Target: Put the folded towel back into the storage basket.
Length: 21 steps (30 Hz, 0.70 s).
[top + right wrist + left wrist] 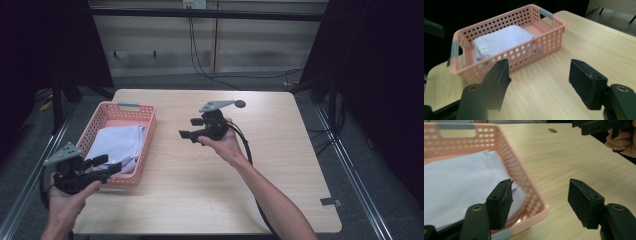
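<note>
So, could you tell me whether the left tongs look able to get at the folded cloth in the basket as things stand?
Probably yes: the left tongs hang open over the near end of the pink basket, the lilac cloth lies uncovered inside, and nothing sits between them.

This looks like a lab or recording studio. A light wooden square desk (280, 165) stands on grey floor between black curtains (380, 60) at both sides. Black cables (200, 55) hang down a pale panelled back wall (260, 45), and metal rails (350, 170) run along the floor beside the desk's edges.
</note>
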Tool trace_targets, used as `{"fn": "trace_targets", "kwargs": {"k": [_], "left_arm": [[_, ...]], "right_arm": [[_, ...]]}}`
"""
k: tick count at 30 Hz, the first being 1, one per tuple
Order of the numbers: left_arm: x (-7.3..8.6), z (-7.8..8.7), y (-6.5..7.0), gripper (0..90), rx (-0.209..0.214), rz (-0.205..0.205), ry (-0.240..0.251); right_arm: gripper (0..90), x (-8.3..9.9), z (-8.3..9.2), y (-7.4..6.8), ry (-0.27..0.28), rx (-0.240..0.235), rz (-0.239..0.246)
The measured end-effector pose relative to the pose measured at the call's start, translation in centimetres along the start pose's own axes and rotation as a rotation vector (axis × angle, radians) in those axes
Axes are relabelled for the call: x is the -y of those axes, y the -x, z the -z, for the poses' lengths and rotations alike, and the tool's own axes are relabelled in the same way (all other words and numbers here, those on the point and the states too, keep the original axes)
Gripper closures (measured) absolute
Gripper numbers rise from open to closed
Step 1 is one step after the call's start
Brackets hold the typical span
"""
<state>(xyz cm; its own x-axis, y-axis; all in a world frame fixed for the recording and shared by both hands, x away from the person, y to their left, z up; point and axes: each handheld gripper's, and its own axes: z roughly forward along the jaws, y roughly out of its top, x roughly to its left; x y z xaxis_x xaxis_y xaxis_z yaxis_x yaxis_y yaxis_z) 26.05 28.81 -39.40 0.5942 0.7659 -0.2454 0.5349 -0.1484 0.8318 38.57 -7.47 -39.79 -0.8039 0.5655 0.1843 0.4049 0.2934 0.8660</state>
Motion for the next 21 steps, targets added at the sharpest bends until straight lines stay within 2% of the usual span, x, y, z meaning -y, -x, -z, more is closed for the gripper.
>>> {"fn": "trace_targets", "kwargs": {"k": [2,4,6,7,9,12,13,14,16,18,20,21], "left_arm": [[0.2,-1.1,1.2,35.0,0.009,-0.035,-0.007],[0.6,-2.3,2.4,34.8,0.046,-0.038,-0.015],[0.9,-3.3,3.8,35.0,0.065,-0.073,-0.023],[1.1,-3.7,4.1,35.2,0.075,-0.068,-0.031],[1.7,-4.3,5.0,33.6,0.087,-0.059,-0.012],[2.7,-5.3,6.0,33.3,0.109,-0.074,-0.039],[3.0,-5.7,6.3,33.4,0.105,-0.072,-0.041],[3.3,-6.1,6.7,33.5,0.098,-0.088,-0.034],[3.5,-6.6,6.9,32.6,0.145,-0.068,-0.067],[3.7,-6.9,7.2,30.1,0.117,-0.082,-0.069],[3.7,-7.2,7.2,28.7,0.121,-0.087,-0.088],[3.7,-7.2,7.4,27.9,0.105,-0.090,-0.080]], "right_arm": [[33.2,1.3,1.9,-0.2,0.001,0.009,-0.002],[33.5,2.5,3.3,-0.3,0.011,0.011,-0.003],[33.7,3.7,4.8,-0.4,0.013,0.023,-0.009],[33.7,4.3,5.8,-0.5,0.006,0.038,-0.004],[33.7,5.4,7.4,-0.5,0.012,0.043,-0.017],[33.8,7.1,9.8,-0.7,0.028,0.058,-0.031],[33.7,7.6,10.4,-0.7,0.037,0.061,-0.036],[33.8,8.2,11.1,-0.7,0.044,0.060,-0.047],[33.7,9.2,12.1,-0.8,0.049,0.084,-0.057],[33.6,10.1,12.9,-0.8,0.052,0.082,-0.068],[33.1,10.6,13.3,-0.8,0.048,0.092,-0.073],[32.8,10.7,13.4,-0.7,0.052,0.086,-0.081]]}}
